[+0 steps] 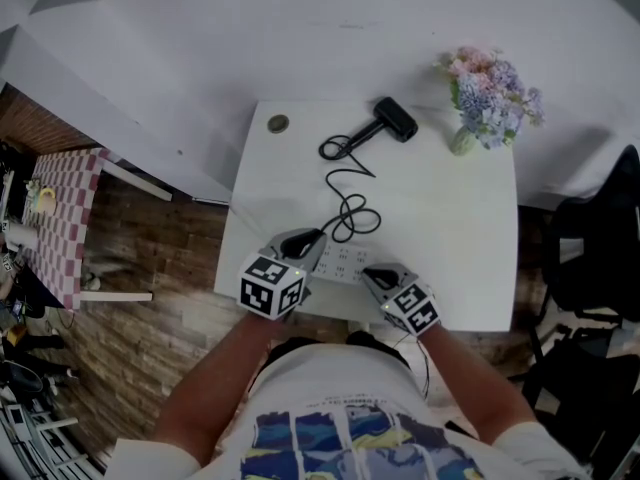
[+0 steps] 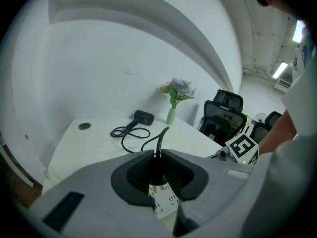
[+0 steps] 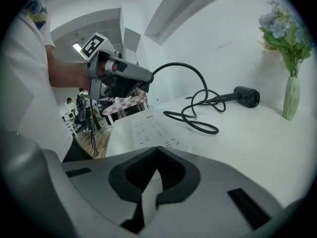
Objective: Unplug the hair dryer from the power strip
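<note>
A black hair dryer (image 1: 391,119) lies at the table's far side, and its black cable (image 1: 348,211) loops toward me. In the left gripper view my left gripper (image 2: 157,155) is shut on the black plug (image 2: 157,174), with the white power strip (image 2: 164,201) just beneath. The right gripper view shows the left gripper (image 3: 142,85) with the cable (image 3: 190,68) held a little above the strip's far end (image 3: 148,125). My right gripper (image 3: 154,155) is closed on the strip's near end (image 3: 148,197). The head view shows left gripper (image 1: 304,242) and right gripper (image 1: 378,276) at the strip's (image 1: 341,262) two ends.
A vase of flowers (image 1: 487,100) stands at the table's far right corner and a small round disc (image 1: 278,123) at the far left. Black office chairs (image 1: 590,258) are to the right of the table (image 1: 455,228). A checked table (image 1: 62,218) stands off to the left.
</note>
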